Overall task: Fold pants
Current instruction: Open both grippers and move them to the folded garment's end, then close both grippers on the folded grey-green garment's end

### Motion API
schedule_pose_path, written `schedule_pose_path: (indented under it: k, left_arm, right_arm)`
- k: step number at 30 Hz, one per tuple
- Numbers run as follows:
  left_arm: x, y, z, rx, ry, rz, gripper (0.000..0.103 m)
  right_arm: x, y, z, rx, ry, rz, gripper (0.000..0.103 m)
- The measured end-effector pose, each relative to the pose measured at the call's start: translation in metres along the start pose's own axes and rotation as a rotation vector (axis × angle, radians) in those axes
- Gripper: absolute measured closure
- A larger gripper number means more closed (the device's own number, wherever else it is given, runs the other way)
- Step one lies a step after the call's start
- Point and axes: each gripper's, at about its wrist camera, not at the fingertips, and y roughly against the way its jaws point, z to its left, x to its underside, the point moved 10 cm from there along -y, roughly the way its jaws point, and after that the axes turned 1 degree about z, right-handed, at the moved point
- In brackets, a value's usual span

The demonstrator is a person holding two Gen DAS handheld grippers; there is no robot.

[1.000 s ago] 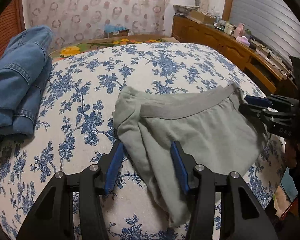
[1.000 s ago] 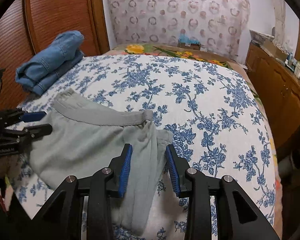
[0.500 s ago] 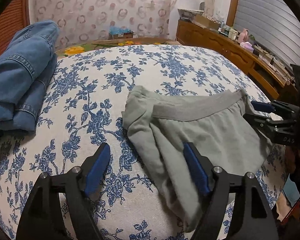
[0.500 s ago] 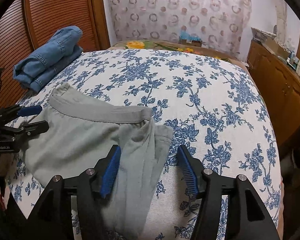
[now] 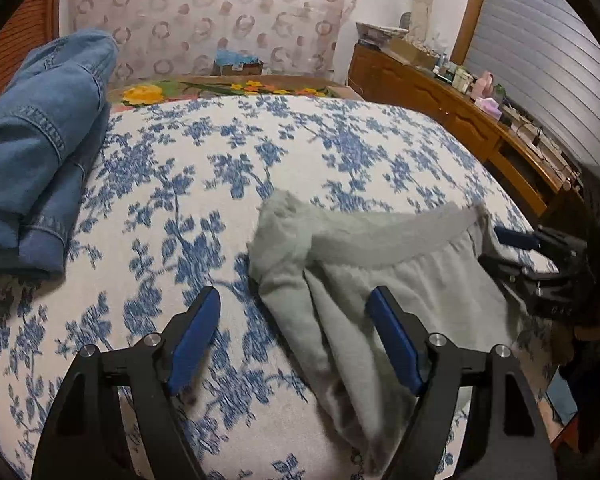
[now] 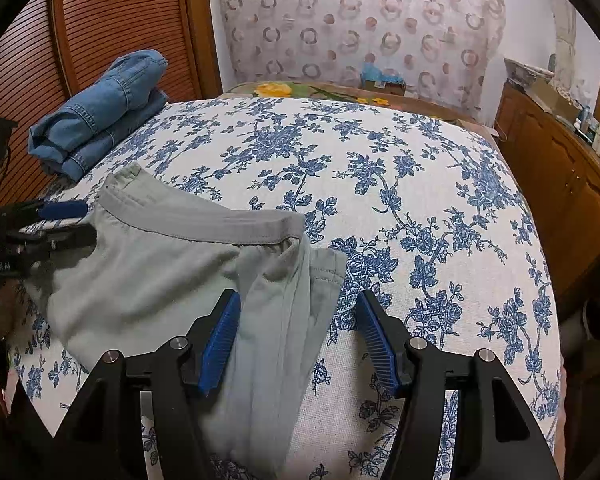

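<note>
Folded grey-green pants (image 5: 380,276) lie on the blue-flowered bedspread (image 5: 228,184), darker waistband away from me. In the right wrist view the pants (image 6: 160,276) lie left of centre, their folded legs running down between the fingers. My left gripper (image 5: 296,320) is open and empty, straddling the pants' left folded edge. My right gripper (image 6: 300,324) is open and empty over the pants' right edge. Each gripper shows at the other view's side: the right gripper (image 5: 500,246) and the left gripper (image 6: 74,220).
Folded blue jeans (image 5: 40,152) lie at the bed's far left, also seen in the right wrist view (image 6: 104,108). A wooden sideboard (image 5: 460,112) with small items runs along the right. A slatted wooden wardrobe door (image 6: 100,28) stands at the left.
Both grippers have opened wide and let go of the pants' edges. Both have drawn back a little; the pants now lie loose on the bed.
</note>
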Motion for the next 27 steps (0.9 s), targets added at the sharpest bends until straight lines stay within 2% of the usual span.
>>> schedule_pose_path:
  k: [7,17,23,27]
  left_arm:
    - [-0.010,-0.008,0.001,0.046,0.037,0.019,0.048]
    - [-0.008,-0.016,0.000,0.005,0.002,0.019,0.049]
    - [-0.008,-0.013,-0.011,0.055,-0.016,0.008,0.074]
    - [-0.012,-0.004,-0.018,0.054,-0.037,-0.027,0.083]
  right_arm:
    - [0.000,0.000,0.000,-0.002,-0.002,-0.002,0.041]
    - [0.000,0.000,0.000,-0.004,-0.006,-0.003,0.041]
    - [0.000,0.000,0.001,-0.004,-0.012,-0.001,0.041]
    - [0.000,0.001,0.000,-0.008,-0.019,-0.004,0.045]
